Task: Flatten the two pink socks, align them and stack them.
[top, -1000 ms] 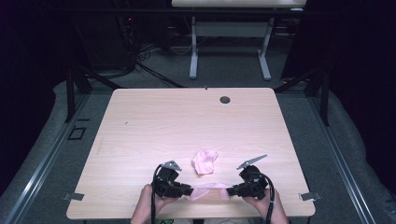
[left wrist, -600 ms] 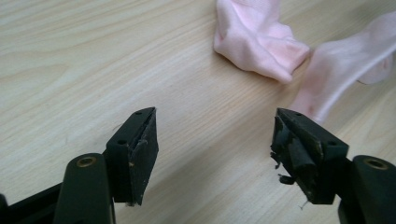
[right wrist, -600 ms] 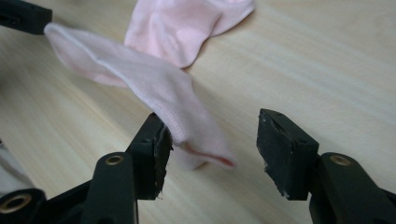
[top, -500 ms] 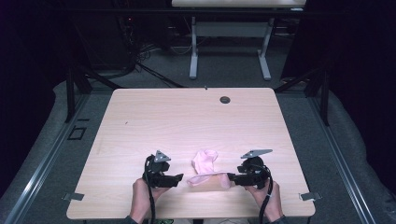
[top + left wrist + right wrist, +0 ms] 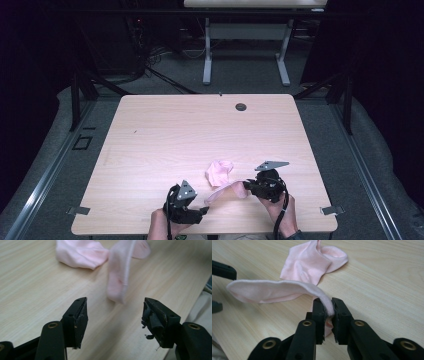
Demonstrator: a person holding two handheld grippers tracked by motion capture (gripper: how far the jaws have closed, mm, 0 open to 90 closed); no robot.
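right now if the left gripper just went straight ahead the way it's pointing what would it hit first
Most likely the free end of the pink sock, which hangs just beyond the left gripper, roughly between its open jaws. The right gripper is clamped on its other end. Depth is hard to judge; it could pass slightly to one side.

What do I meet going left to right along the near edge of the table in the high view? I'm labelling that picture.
left gripper → stretched pink sock → right gripper. The crumpled pink sock lies farther back, above the stretched one, so it is left out.
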